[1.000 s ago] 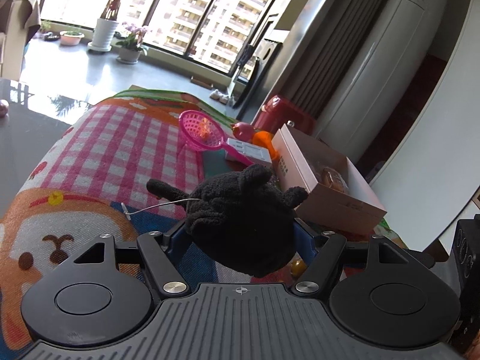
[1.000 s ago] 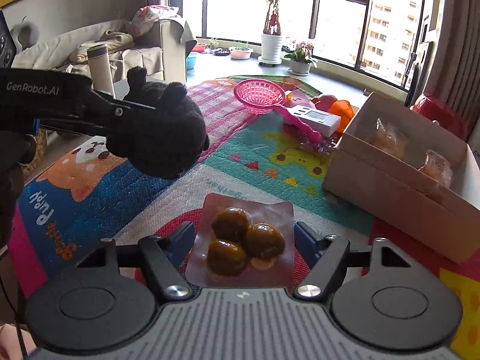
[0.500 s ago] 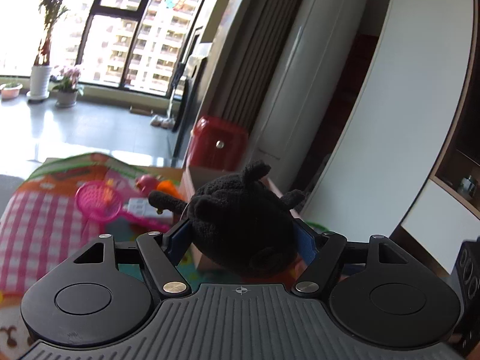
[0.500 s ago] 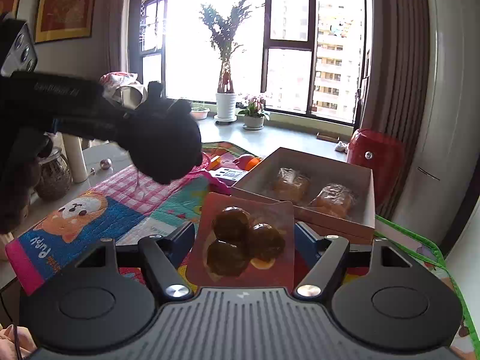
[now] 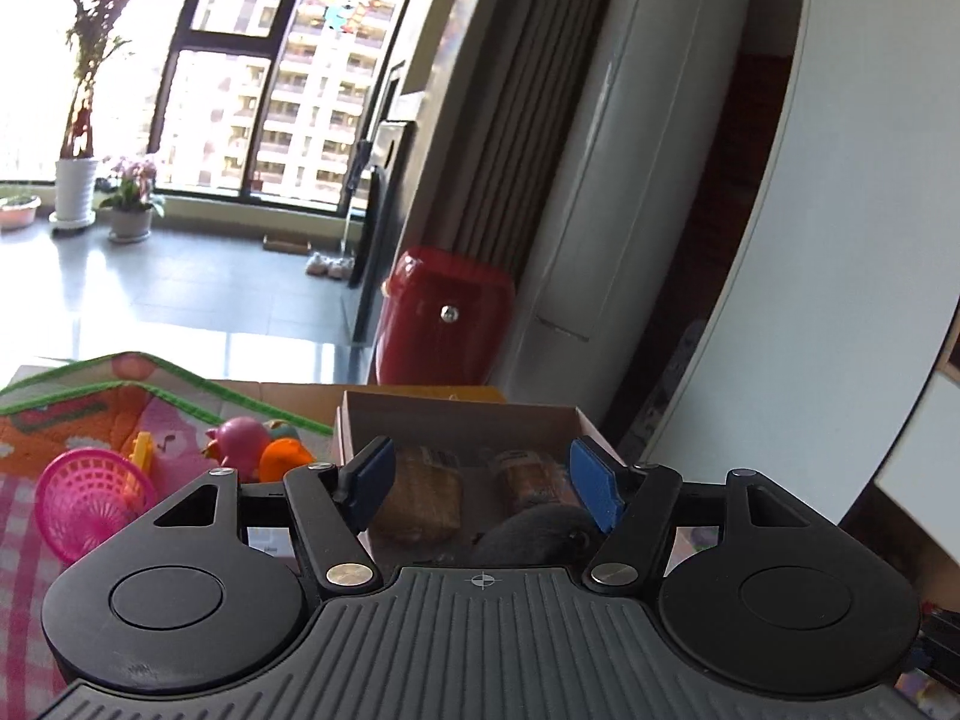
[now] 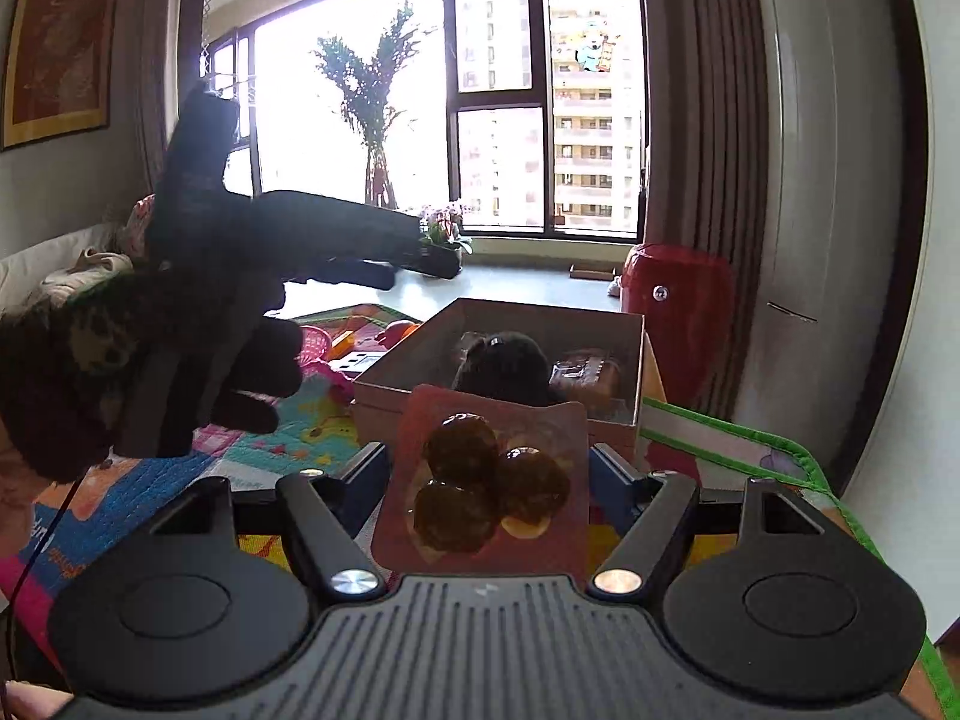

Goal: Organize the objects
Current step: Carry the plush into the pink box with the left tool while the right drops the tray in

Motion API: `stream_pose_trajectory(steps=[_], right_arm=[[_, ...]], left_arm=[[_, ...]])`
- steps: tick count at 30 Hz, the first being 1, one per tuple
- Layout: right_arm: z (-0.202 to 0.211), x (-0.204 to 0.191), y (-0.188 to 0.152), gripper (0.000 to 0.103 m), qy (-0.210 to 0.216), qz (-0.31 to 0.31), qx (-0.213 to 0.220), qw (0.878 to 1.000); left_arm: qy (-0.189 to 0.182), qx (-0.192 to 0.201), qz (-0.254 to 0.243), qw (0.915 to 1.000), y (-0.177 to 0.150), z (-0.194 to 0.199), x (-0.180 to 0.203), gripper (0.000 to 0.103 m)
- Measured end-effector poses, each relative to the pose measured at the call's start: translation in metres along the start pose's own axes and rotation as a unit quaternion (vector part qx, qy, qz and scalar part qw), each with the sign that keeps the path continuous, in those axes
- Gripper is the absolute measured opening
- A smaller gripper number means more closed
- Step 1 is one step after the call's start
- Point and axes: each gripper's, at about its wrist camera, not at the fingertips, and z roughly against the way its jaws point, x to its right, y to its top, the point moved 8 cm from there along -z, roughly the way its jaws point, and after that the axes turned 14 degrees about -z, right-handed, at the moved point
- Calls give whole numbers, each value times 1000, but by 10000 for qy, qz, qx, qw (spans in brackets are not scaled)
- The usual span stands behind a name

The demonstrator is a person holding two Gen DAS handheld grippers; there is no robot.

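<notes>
A black plush toy (image 5: 534, 537) (image 6: 507, 360) lies inside the open cardboard box (image 5: 456, 405) (image 6: 384, 384), beside wrapped bread packets (image 5: 420, 498). My left gripper (image 5: 480, 474) hangs above the box. Its blue pads (image 5: 372, 480) stand apart and are closing, with nothing between them. In the right wrist view the left gripper (image 6: 414, 267) reaches in from the left, held by a gloved hand (image 6: 120, 360). My right gripper (image 6: 486, 468) is shut on a pink packet of three brown balls (image 6: 480, 480), just short of the box's near wall.
A pink sieve (image 5: 90, 504), a pink toy (image 5: 237, 441) and an orange toy (image 5: 285, 459) lie on the colourful play mat (image 6: 312, 438) left of the box. A red bin (image 5: 447, 318) and a tall white unit (image 5: 630, 180) stand behind it.
The left gripper swung over the box and let go of the black plush, which now lies in the box. The right gripper carried the packet closer to the box.
</notes>
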Motion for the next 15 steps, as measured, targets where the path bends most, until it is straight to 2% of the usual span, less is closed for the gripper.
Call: stream_pose_trajectory(steps=[2,4,6,9,10,12,14,15], right_arm=[[-5,2,12,73,-21,-11,47,10000],[-12,0,33,73,-35,64,208,9998],[-25,-2,61,73,-39,117,366,9993],[-62,-2,113,74,-57,-118,416,9990],[-77,-2,127,76,-50,-191,370,9991],[-110,1,146,93,-187,-278,185,9993],[-132,11,151,96,-532,-353,187,9978],[-136,15,146,99,-568,-399,133,9975]], left_arm=[[14,85,24,10000,-9,18,-7,70],[63,-6,-41,10000,-24,34,-13,70],[34,-176,-7,9998,-39,43,-19,70],[-23,-342,131,9993,-57,50,-24,70],[-25,-400,192,9990,-62,50,-27,70],[-5,-537,297,9981,-72,52,-31,70],[70,-714,294,9970,-82,52,-36,70],[113,-788,259,9965,-90,56,-39,70]])
